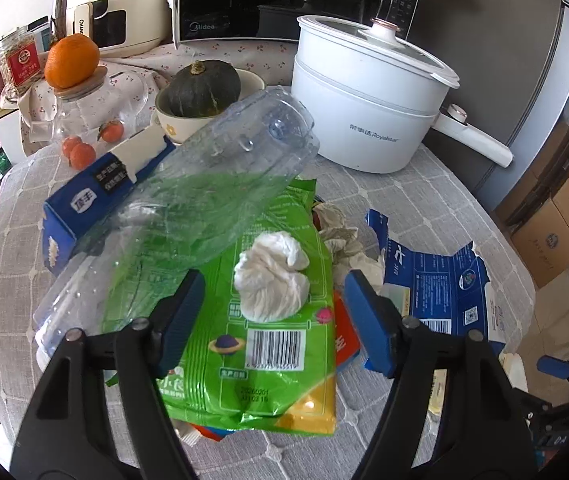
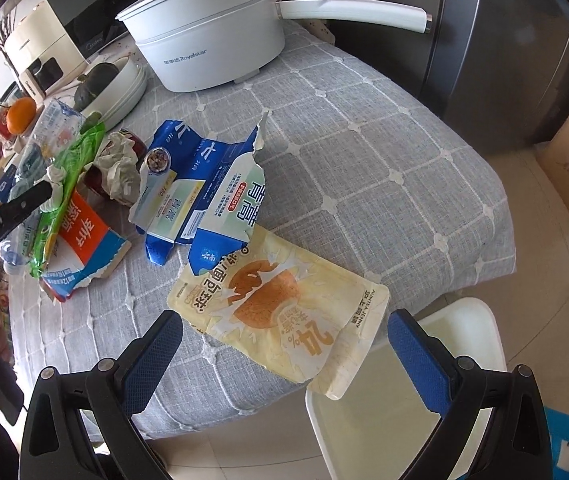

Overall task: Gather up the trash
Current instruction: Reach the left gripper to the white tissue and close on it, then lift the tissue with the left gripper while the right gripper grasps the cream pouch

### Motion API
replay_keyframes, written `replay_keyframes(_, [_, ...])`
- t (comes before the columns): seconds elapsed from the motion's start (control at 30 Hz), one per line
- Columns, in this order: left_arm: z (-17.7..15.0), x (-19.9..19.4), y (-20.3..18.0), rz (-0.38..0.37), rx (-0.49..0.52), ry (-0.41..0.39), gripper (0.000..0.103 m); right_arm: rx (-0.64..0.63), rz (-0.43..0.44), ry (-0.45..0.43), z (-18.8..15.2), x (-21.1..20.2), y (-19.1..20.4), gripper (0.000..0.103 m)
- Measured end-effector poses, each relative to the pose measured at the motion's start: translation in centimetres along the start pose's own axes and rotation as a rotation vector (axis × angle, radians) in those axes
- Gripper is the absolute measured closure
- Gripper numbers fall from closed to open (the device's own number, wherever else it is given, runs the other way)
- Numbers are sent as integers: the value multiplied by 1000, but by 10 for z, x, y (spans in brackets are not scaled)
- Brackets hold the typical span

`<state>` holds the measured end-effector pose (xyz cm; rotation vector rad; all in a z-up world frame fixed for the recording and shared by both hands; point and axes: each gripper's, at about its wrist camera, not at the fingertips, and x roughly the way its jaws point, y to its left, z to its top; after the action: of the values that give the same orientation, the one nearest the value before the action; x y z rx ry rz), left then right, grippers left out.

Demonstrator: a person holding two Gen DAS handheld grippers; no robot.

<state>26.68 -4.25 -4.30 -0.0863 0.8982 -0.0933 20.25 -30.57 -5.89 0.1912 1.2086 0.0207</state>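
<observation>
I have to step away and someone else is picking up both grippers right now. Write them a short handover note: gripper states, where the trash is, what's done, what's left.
Left gripper: open, empty, over the white tissue wad on the green snack bag.
Right gripper: open, empty, over the yellow bread bag at the table's near edge.
Other trash on the table: clear plastic bottle lying across the green bag, torn blue carton, crumpled paper, orange-and-white carton, blue box.
Done: nothing gripped.
Left: pick up every piece. No bin is visible in either view.
</observation>
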Motion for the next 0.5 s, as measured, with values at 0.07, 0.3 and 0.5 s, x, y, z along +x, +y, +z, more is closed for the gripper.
replay_keyframes(0.07, [1, 7, -4, 28, 4, 15, 45, -18, -22, -1, 0, 3, 2, 0])
replay_keyframes(0.3, [-1, 11, -4, 21, -62, 45, 71, -89, -65, 2, -4, 6, 11, 0])
replay_keyframes(0.5, [-6, -17, -9, -28, -1, 7, 72, -151, -97, -3, -11, 8, 20, 0])
